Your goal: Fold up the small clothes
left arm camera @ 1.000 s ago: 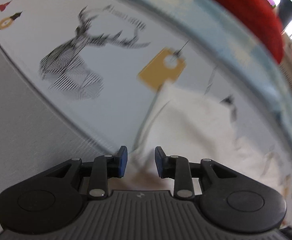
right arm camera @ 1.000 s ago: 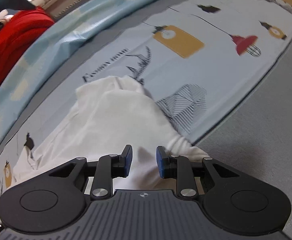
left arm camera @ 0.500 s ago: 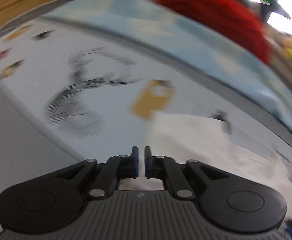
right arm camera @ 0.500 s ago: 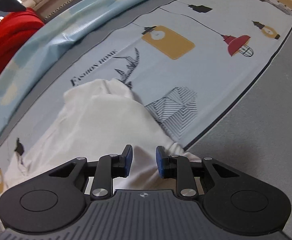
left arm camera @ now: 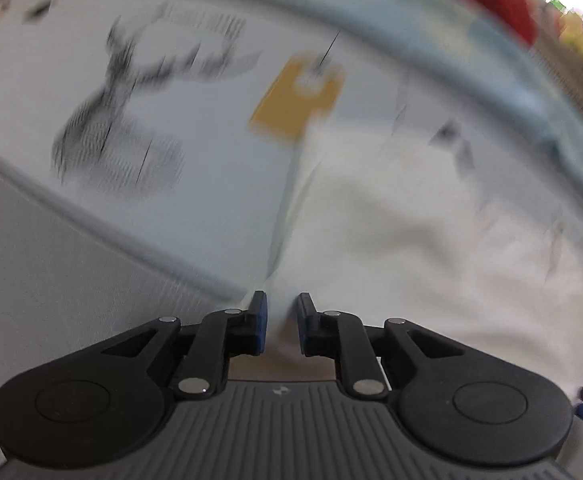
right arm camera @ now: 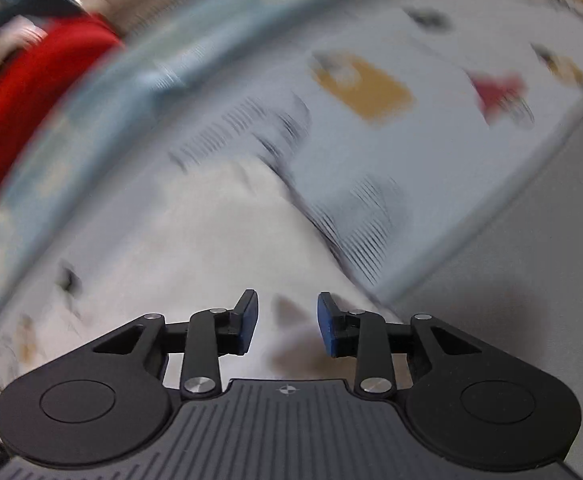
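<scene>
A small white garment (left arm camera: 411, 240) lies on a pale printed cloth (left arm camera: 195, 208); it also shows in the right wrist view (right arm camera: 219, 248). My left gripper (left arm camera: 281, 322) sits at the garment's near left edge, jaws a little apart with white fabric between the blue pads. My right gripper (right arm camera: 286, 322) is open over the garment's near right part, with fabric below the gap. Both views are motion-blurred.
The printed cloth (right arm camera: 371, 152) carries deer, lamp and yellow tag pictures. Grey surface (left arm camera: 51, 300) lies along its near edge, also at right in the right wrist view (right arm camera: 531, 260). A red fabric pile (right arm camera: 23, 96) and light blue bedding (left arm camera: 451, 32) lie beyond.
My left gripper closed half a second ago and has now parted slightly at the garment's edge. My right gripper has opened wider. Both cameras are moving fast.
</scene>
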The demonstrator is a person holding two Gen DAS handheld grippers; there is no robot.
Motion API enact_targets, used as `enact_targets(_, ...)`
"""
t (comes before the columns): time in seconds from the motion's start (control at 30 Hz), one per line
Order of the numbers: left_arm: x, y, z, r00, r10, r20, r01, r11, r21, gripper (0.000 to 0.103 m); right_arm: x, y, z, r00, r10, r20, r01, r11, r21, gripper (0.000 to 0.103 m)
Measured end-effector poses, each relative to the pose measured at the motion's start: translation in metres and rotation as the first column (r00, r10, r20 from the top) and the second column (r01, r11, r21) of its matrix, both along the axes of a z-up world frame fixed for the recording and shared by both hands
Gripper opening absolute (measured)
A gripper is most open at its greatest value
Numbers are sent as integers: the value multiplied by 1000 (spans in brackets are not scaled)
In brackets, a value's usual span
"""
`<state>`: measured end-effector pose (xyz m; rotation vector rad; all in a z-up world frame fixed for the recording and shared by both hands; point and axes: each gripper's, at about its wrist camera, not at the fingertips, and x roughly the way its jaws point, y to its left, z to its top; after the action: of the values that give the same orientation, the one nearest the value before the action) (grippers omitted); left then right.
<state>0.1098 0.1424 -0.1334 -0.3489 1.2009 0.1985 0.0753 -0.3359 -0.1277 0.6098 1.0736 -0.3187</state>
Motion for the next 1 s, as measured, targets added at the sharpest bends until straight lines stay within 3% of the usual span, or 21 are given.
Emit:
enact_targets(0.07, -10, 2, 9, 1000, -22, 9, 22, 1000, 3, 16, -14, -13, -7, 995, -67, -74, 64, 997, -37, 33)
enact_targets(0.13, -26, 2, 36, 996, -47, 73, 43, 998, 54, 17, -30, -24, 6, 990, -129, -65, 123, 989, -88, 34)
enact_targets(0.3, -75, -1, 107, 967, -172, 188, 154, 982, 107, 19, -75, -30, 83, 989, -71, 132, 88, 988, -128, 34)
enact_targets(0.37, -108, -3, 136, 944, -232, 235, 200, 968, 151, 19, -97, -30, 111, 982, -26, 186, 50, 991, -126, 34)
enact_targets(0.5, -182, -1, 167, 906, -287, 312, 240, 954, 179, 19, -158, -30, 148, 957, 88, 278, -51, 989, -137, 34)
enact_targets(0.57, -220, 2, 164, 898, -288, 334, 252, 956, 147, 19, -190, -30, 150, 946, 145, 291, -103, 982, -157, 34)
enact_targets(0.63, -251, 6, 142, 901, -283, 330, 258, 959, 118, 19, -219, -29, 139, 941, 192, 279, -145, 973, -180, 34)
enact_targets(0.7, -276, 9, 110, 916, -262, 302, 246, 965, 90, 19, -242, -27, 116, 945, 212, 250, -166, 967, -194, 34)
enact_targets(0.73, -280, 11, 94, 945, -238, 226, 230, 971, 62, 18, -251, -27, 103, 950, 217, 222, -177, 966, -188, 34)
enact_targets(0.77, -283, 12, 83, 963, -212, 168, 214, 977, 7, 18, -256, -28, 89, 969, 201, 143, -179, 972, -151, 35)
enact_targets(0.8, -284, 14, 78, 962, -212, 173, 219, 975, -25, 18, -259, -31, 82, 976, 183, 120, -172, 980, -99, 35)
enact_targets(0.87, -285, 7, 71, 953, -268, 144, 270, 963, 2, 19, -268, -33, 70, 971, 200, 129, -197, 980, -36, 34)
enact_targets(0.93, -285, 3, 59, 952, -293, 92, 290, 956, 46, 19, -271, -28, 57, 968, 246, 52, -238, 964, -123, 35)
enact_targets(1.0, -285, 4, 48, 956, -289, 51, 288, 957, 17, 19, -270, -26, 49, 967, 255, 9, -251, 958, -137, 36)
